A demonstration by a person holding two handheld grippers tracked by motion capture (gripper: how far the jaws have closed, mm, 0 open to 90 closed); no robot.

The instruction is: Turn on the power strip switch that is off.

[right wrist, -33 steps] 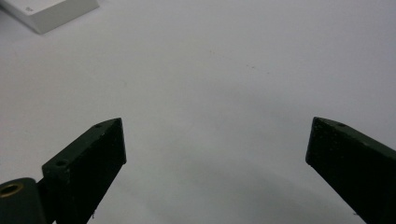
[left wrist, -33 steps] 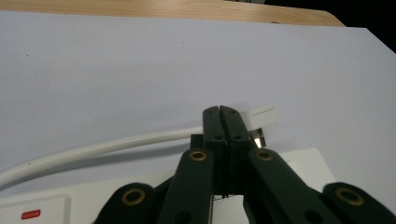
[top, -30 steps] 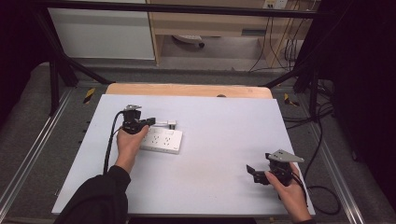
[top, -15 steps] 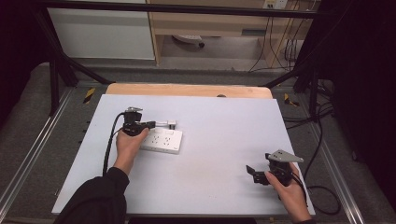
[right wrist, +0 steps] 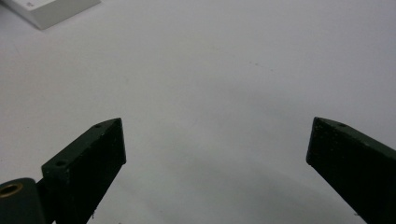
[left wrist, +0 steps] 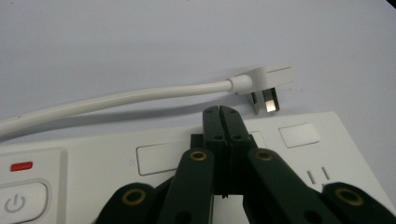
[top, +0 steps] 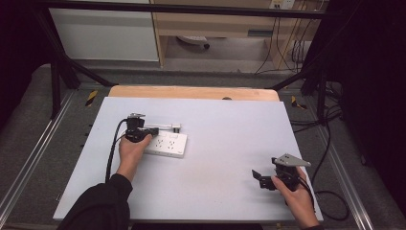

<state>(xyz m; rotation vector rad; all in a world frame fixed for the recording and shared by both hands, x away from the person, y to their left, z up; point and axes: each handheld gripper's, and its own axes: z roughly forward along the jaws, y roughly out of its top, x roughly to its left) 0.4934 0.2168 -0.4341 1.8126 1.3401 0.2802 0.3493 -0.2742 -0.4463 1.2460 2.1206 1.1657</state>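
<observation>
Nothing's moved since earlier: my left gripper pinched empty over power strip; right gripper wide, well apart from it.

White power strip, red indicator; white plug, white cord; black grippers; pale grey table.

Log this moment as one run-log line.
left gripper: shut, over power strip | plug: unplugged, beside strip | right gripper: open, empty, over table

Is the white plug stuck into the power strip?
No, the white plug lies loose on the table beside the power strip, its metal prongs bare.
</observation>
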